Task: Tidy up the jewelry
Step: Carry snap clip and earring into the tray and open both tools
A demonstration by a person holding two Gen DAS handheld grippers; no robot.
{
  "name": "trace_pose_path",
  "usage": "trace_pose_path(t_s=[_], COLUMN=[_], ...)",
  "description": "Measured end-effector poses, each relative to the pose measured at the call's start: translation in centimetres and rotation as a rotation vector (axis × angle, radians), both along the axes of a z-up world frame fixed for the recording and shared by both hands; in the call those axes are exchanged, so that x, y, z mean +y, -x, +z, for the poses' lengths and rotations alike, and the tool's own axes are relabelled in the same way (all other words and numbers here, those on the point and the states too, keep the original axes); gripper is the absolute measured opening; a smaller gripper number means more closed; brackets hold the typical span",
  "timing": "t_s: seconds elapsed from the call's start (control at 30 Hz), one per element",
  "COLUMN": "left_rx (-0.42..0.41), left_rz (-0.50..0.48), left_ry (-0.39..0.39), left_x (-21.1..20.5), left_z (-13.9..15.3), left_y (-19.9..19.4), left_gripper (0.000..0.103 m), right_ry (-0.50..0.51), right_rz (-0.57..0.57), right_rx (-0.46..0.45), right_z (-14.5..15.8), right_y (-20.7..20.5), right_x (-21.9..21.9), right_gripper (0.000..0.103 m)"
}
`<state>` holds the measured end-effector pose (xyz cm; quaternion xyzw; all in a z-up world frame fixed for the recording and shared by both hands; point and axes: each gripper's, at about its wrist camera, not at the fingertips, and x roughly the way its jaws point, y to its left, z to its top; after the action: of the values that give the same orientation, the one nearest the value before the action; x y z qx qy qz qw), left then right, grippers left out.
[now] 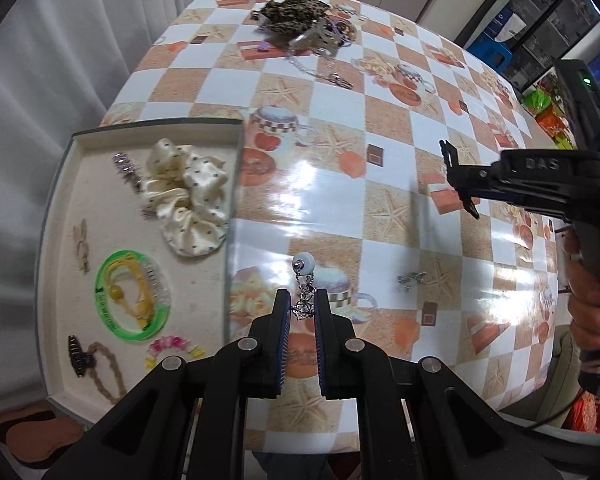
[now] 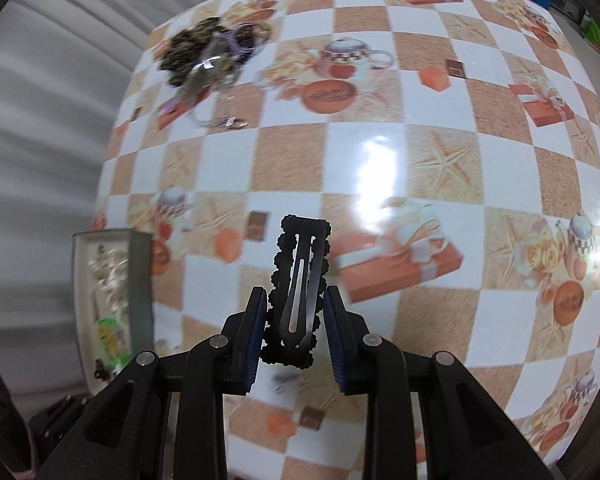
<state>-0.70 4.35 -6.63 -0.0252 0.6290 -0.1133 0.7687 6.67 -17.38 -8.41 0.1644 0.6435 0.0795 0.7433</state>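
My left gripper (image 1: 301,294) is shut on a small silver earring (image 1: 303,305) with a short chain and a white round bead, held above the table just right of the tray. The shallow cream tray (image 1: 236,168) holds a spotted cream scrunchie (image 1: 188,196), a green ring (image 1: 130,296), hair clips and a braided tie. My right gripper (image 2: 296,290) is shut on a black bobbled snap hair clip (image 2: 300,280), lifted off the table; this right gripper (image 1: 460,180) shows at the right in the left wrist view. A second small silver piece (image 1: 411,279) lies on the cloth.
A tangled pile of jewelry (image 1: 300,20) with a loose chain (image 1: 320,68) sits at the table's far side; the pile (image 2: 208,52) also shows in the right wrist view. A checked tablecloth (image 1: 380,120) covers the table. A person's hand (image 1: 592,300) holds the right gripper's handle.
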Motion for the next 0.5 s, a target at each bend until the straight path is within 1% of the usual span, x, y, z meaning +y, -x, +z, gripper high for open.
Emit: trace_pose_path(t_s=[0.13, 0.5], left_rx=[-0.003, -0.016], left_rz=[0.018, 0.068], left_ry=[-0.002, -0.004], left_x=[1.3, 4.5], left_z=[0.2, 0.8], left_y=[0.4, 1.1], left_gripper=[0.017, 0.016], right_ry=[-0.021, -0.057], right_rz=[0.029, 0.112], right_rx=[-0.006, -0.027], right_z=[0.7, 3.4], right_y=[0.3, 1.6], right_x=[2.3, 6.7], right_gripper=[0.031, 0.031])
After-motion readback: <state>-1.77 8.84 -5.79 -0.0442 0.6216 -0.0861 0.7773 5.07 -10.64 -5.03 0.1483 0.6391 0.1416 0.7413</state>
